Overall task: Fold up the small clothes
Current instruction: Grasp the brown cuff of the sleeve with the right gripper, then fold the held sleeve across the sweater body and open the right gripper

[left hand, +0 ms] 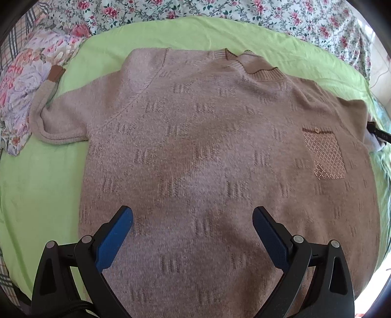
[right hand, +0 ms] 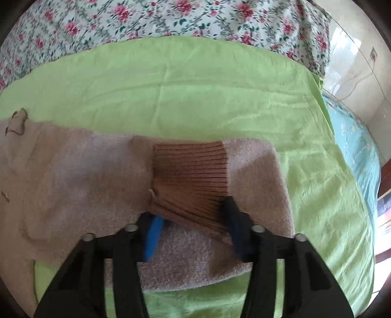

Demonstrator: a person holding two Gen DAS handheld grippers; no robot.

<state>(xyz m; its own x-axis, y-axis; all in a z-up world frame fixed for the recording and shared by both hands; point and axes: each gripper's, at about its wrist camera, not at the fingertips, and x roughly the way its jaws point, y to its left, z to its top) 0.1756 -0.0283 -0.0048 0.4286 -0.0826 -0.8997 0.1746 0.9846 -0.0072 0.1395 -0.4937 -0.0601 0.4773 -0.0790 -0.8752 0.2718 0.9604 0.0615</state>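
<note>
On the green sheet (left hand: 171, 31), a beige knit sweater (left hand: 195, 146) is spread flat in the left wrist view, its collar toward the floral bedding (left hand: 220, 12). The left gripper (left hand: 193, 220) is held above the sweater's lower body with its blue pads spread wide, nothing between them. In the right wrist view, the sweater's brown ribbed cuff (right hand: 190, 181) is seen between the fingers of the right gripper (right hand: 193, 217); whether it is pinched cannot be told.

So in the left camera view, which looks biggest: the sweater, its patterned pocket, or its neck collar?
1. Beige knitted sweater, by far.
2. Diamond-patterned chest pocket.
3. Ribbed neck collar, though it lies farther from the camera, so this is unsure.
</note>
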